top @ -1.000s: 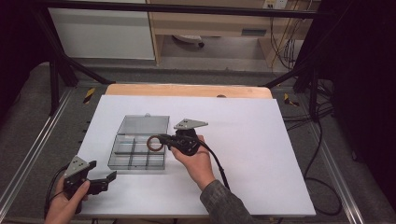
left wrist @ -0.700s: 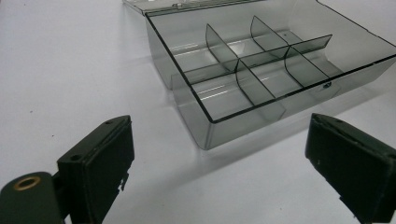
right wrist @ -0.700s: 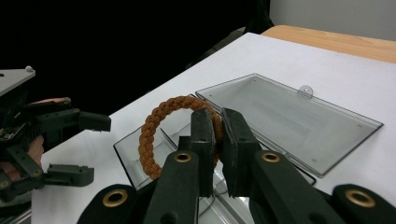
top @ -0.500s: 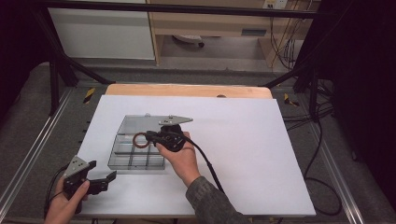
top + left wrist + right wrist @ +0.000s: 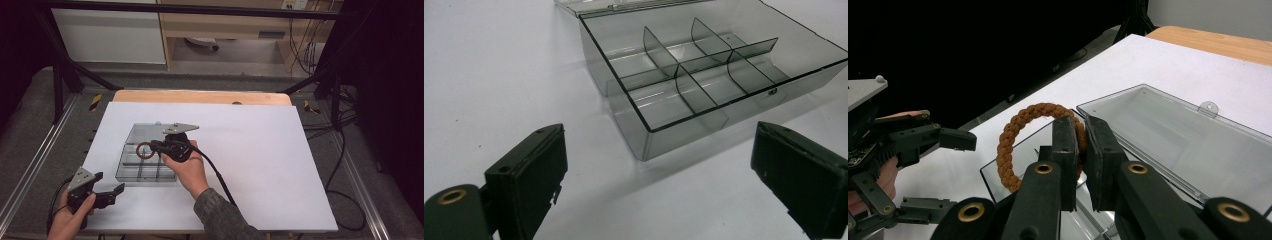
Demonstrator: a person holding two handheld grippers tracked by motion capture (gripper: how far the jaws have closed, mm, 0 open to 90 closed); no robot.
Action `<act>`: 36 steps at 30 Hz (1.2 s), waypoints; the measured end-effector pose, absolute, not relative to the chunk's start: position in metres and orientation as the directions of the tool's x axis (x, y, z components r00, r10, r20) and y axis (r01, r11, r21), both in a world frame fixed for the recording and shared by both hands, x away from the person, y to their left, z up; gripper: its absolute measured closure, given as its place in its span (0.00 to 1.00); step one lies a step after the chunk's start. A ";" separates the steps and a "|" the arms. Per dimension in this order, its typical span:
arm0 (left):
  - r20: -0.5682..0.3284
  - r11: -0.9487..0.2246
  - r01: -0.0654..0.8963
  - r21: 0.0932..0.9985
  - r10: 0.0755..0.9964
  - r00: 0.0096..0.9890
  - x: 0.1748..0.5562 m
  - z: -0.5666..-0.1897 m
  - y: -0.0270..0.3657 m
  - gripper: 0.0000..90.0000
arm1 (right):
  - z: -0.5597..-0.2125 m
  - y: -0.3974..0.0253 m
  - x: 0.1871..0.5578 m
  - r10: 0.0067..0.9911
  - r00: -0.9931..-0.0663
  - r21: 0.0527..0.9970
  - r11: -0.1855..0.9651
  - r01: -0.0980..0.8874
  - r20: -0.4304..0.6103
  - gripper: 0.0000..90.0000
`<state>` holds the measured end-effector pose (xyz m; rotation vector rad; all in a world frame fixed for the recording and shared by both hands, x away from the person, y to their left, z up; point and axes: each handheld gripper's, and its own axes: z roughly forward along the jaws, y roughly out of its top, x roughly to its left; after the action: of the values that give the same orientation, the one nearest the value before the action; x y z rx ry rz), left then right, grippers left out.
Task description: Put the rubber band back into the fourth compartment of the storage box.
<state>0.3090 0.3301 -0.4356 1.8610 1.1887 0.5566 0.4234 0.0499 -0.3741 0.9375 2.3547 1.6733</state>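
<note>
Right gripper (image 5: pixel 1079 150), jaws clamped on a brown braided ring (image 5: pixel 1020 140), holds it above the open, divided clear box (image 5: pixel 145 167). Left gripper (image 5: pixel 107 192), jaws wide apart and empty, rests on the white table (image 5: pixel 260 160) just beside the box's near corner.

Brown braided ring (image 5: pixel 1018 142) pinched above open clear divided box (image 5: pixel 131 165); lid flat

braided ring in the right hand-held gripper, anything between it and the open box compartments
Nothing visible does. The right hand-held gripper holds the brown braided ring above the clear divided box. The box's lid lies folded back flat and its compartments are bare. The left hand-held gripper sits off to the side, open.
</note>
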 end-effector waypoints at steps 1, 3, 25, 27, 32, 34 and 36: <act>-0.068 -0.200 0.517 0.832 0.889 0.452 0.309 -0.436 0.330 0.08 | -0.374 0.050 0.423 0.534 -0.805 0.884 0.205 0.420 0.259 0.93; -0.067 -0.201 0.518 0.832 0.889 0.453 0.309 -0.436 0.330 0.08 | -0.374 0.052 0.423 0.533 -0.805 0.885 0.204 0.419 0.259 0.93; -0.066 -0.204 0.517 0.831 0.887 0.457 0.309 -0.436 0.330 0.08 | -0.373 0.062 0.424 0.532 -0.807 0.884 0.211 0.418 0.256 0.93; -0.066 -0.204 0.517 0.831 0.887 0.457 0.309 -0.436 0.329 0.08 | -0.374 0.064 0.424 0.530 -0.809 0.883 0.212 0.418 0.255 0.93; -0.066 -0.204 0.516 0.832 0.887 0.457 0.309 -0.436 0.329 0.08 | -0.374 0.067 0.424 0.528 -0.810 0.883 0.213 0.418 0.256 0.93; -0.066 -0.205 0.516 0.832 0.887 0.458 0.309 -0.436 0.329 0.08 | -0.373 0.069 0.423 0.525 -0.812 0.883 0.214 0.417 0.256 0.93; -0.066 -0.205 0.516 0.832 0.886 0.458 0.309 -0.436 0.329 0.08 | -0.374 0.071 0.423 0.524 -0.813 0.883 0.218 0.417 0.254 0.93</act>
<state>0.3089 0.3294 -0.4357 1.8658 1.1811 0.5545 0.4229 0.0711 -0.3738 0.9200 2.3734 1.6686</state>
